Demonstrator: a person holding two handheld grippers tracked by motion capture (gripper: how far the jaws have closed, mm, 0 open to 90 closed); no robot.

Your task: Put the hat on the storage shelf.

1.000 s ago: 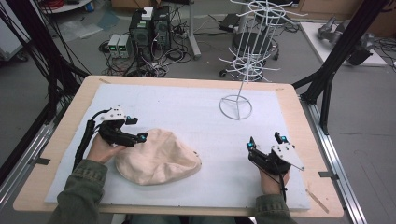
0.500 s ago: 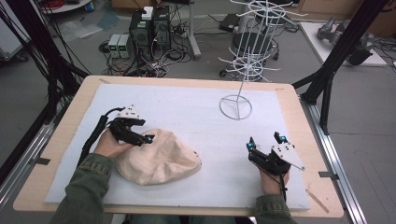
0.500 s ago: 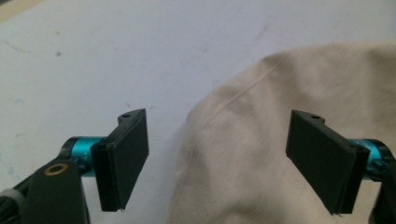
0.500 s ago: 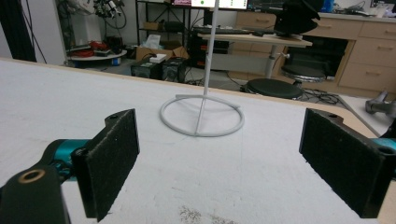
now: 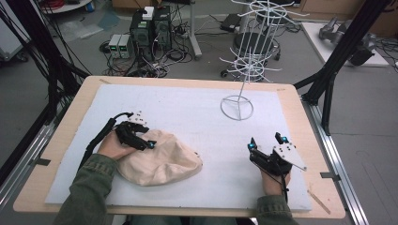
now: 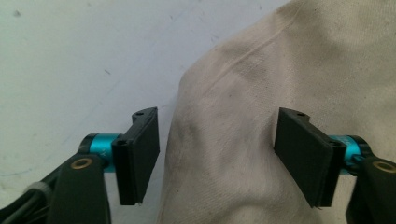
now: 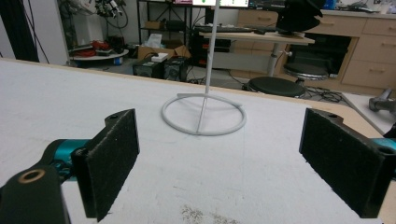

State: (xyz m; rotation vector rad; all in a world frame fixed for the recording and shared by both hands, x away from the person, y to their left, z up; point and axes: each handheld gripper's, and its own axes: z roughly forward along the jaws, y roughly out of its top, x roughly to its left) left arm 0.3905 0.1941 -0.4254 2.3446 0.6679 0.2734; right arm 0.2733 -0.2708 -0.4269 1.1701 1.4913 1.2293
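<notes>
The left hand-held gripper [image 5: 149, 143] is closing its jaws around a fold of the beige cloth cap [image 5: 162, 159], pads not yet pressing (cap lying near-left on the surface [image 5: 187, 108]); the right hand-held gripper [image 5: 265, 143] is resting open, near-right

Lighting: even, diffuse, apparently from overhead; no hard glare. High view: bright white table mat [image 5: 197, 112] slightly washed out, soft shadow under the cloth cap [image 5: 162, 159] toward 6 o'clock; overall soft, low detail, background at 12 o'clock dimmer. Left gripper view: cloth weave sharp at centre, pads [image 6: 140, 158] darker and slightly blurred at 7 and 5 o'clock. Right gripper view: wire stand [image 7: 204, 114] fairly crisp, room at 12 o'clock softer, mild bending at edges
</notes>
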